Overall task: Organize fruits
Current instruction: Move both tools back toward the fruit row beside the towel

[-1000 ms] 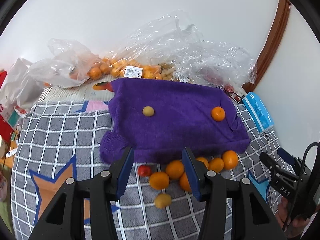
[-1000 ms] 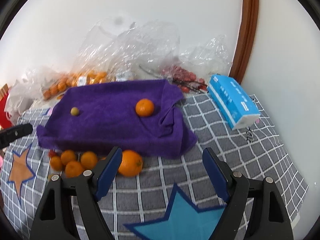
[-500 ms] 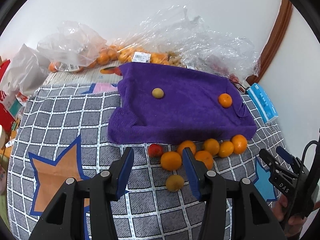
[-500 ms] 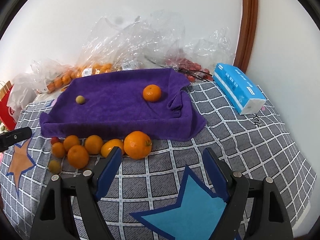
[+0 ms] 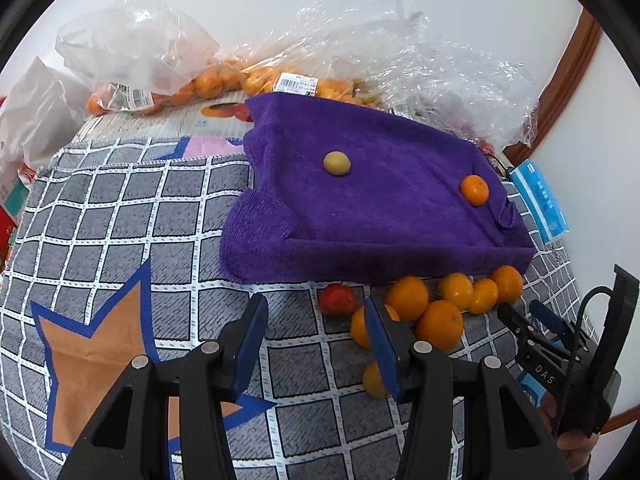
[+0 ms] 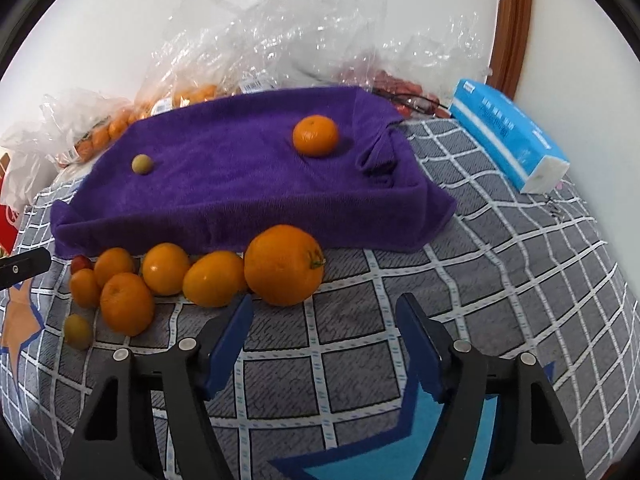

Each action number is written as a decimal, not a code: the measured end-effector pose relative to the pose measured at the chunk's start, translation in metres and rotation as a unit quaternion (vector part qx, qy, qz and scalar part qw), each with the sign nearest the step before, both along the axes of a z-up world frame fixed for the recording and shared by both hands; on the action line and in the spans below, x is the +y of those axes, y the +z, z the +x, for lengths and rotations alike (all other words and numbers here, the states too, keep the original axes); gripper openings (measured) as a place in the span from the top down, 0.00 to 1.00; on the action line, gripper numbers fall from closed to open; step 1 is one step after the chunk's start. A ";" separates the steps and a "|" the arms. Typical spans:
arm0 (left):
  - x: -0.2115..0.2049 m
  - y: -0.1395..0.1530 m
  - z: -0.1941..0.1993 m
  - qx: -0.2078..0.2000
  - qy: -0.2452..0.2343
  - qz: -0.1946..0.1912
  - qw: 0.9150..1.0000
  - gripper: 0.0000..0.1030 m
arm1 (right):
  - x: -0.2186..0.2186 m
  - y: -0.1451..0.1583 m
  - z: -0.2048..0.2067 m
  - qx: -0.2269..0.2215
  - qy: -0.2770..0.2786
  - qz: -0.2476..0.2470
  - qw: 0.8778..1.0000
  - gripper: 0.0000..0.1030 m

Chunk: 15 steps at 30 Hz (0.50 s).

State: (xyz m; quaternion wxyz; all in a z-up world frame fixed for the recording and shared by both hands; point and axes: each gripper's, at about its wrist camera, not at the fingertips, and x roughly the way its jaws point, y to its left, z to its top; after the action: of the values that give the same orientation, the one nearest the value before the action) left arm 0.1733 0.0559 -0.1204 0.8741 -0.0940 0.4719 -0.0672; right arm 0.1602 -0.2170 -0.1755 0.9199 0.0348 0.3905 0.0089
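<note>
A purple towel [image 5: 384, 200] [image 6: 240, 176] lies over a raised block; on it sit a small yellow-green fruit [image 5: 337, 163] [image 6: 142, 164] and a small orange [image 5: 474, 189] [image 6: 315, 135]. Several oranges [image 5: 440, 324] [image 6: 168, 276] lie in a row on the checked cloth before the towel, with a big orange [image 6: 285, 265], a red fruit [image 5: 337, 299] and a small yellow fruit [image 5: 374, 380] [image 6: 78, 331]. My left gripper [image 5: 316, 336] is open and empty, left of the row. My right gripper [image 6: 326, 336] is open and empty, just short of the big orange; it also shows in the left wrist view [image 5: 560, 356].
Clear plastic bags [image 5: 360, 60] [image 6: 280, 40] holding oranges and red fruit lie behind the towel by the wall. A blue tissue pack [image 5: 540, 200] [image 6: 508, 132] lies to the right. A grey checked cloth [image 5: 120, 240] [image 6: 500, 260] with star shapes covers the surface.
Both grippers have moved forward and lower toward the row of fruit. The right gripper has closed in on the big orange. Both stay open.
</note>
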 end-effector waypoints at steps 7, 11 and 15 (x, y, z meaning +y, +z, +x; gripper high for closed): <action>0.004 -0.006 0.006 0.007 -0.001 -0.008 1.000 0.54 | 0.006 -0.009 0.007 0.004 0.004 -0.010 1.000 0.31; 0.005 -0.008 0.008 0.008 -0.002 -0.012 1.000 0.54 | 0.008 -0.010 0.012 0.006 0.004 -0.014 1.000 0.33; 0.005 -0.010 0.009 0.010 -0.005 -0.013 1.000 0.54 | 0.008 -0.010 0.014 0.005 0.009 -0.012 1.000 0.38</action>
State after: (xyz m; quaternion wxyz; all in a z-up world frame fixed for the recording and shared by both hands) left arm 0.1823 0.0610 -0.1307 0.8679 -0.1034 0.4797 -0.0765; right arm 0.1739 -0.2093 -0.1852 0.9183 0.0206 0.3952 0.0120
